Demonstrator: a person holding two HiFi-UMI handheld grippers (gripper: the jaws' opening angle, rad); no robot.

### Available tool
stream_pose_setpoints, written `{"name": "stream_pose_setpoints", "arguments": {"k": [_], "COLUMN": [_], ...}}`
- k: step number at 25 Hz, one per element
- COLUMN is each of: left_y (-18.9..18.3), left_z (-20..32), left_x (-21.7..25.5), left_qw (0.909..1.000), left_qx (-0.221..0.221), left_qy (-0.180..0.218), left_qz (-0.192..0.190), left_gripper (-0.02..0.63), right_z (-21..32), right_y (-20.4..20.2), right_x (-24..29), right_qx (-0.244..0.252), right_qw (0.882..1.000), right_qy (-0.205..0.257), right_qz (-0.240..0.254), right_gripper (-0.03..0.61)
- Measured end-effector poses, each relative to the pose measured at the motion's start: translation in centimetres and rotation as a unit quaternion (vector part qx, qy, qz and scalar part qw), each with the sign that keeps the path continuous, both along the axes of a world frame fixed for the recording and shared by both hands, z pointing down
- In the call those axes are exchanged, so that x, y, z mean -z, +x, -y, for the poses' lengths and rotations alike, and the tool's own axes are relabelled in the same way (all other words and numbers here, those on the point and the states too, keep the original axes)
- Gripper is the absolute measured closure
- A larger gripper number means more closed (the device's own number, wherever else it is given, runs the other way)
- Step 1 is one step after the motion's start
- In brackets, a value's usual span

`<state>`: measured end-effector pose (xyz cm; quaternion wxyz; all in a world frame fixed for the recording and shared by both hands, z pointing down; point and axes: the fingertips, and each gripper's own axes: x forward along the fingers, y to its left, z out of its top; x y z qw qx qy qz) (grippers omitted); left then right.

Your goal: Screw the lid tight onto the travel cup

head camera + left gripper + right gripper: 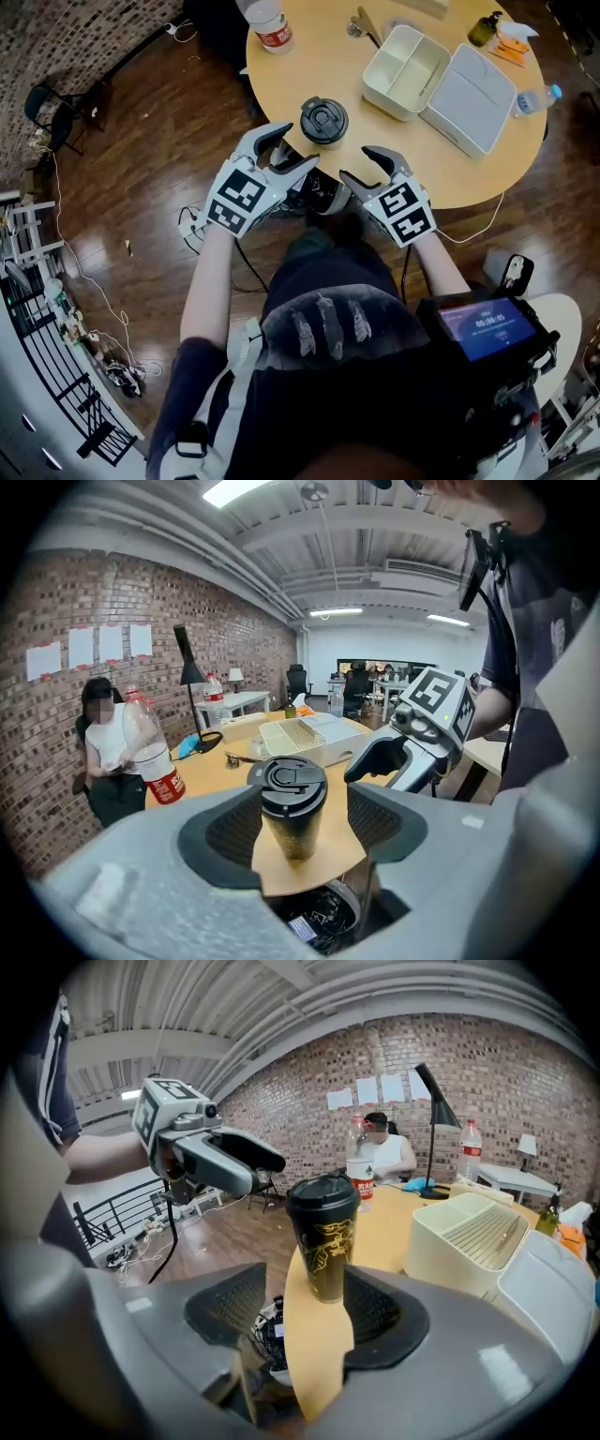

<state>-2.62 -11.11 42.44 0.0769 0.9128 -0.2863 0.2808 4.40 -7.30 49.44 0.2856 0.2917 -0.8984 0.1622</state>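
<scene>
The travel cup [323, 122] stands upright near the round table's near edge, its black lid [324, 119] sitting on top. In the left gripper view, the cup [293, 822] and lid [292, 782] appear straight ahead beyond the jaws; the right gripper view shows its black body with a gold pattern [325, 1251]. My left gripper [298, 148] hangs open just short of the cup on its left. My right gripper [358, 163] is open on the cup's right, off the table edge. Neither one touches the cup, and nothing lies between either pair of jaws.
A white lunch box [405, 70] and its lid [469, 98] lie on the table [309, 66] behind the cup. A red-label bottle [267, 23] stands far left, a water bottle [534, 98] at the right rim. A seated person [105, 752] is beyond the table.
</scene>
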Motion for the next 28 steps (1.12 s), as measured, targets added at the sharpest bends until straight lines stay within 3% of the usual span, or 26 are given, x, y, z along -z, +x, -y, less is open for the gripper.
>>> {"name": "stream_pose_setpoints", "arguments": {"k": [7, 17, 21, 28], "left_y": [-0.3, 1.2, 1.3, 1.2], "left_z": [1.4, 2.2, 2.1, 1.1], "left_x": [-1.6, -3.7, -3.6, -3.5], "left_qw": [0.9989, 0.9939, 0.9934, 0.9956], "left_qx": [-0.04, -0.093, -0.09, -0.073], "left_qy": [-0.013, -0.024, -0.028, -0.026], "left_qz": [-0.023, -0.053, -0.066, -0.052], "left_gripper": [0.318, 0.321, 0.324, 0.324], "right_z": [2.7, 6.3, 6.3, 5.8], "right_y": [-2.7, -4.1, -4.0, -4.1], "right_x": [-3.4, -5.0, -4.8, -4.8], "right_qx": [0.009, -0.013, -0.012, -0.01], "right_qw": [1.0, 1.0, 1.0, 1.0], "right_qy": [-0.012, 0.024, 0.017, 0.012], "right_qz": [-0.026, -0.004, -0.006, -0.011], "right_gripper": [0.242, 0.237, 0.229, 0.229]}}
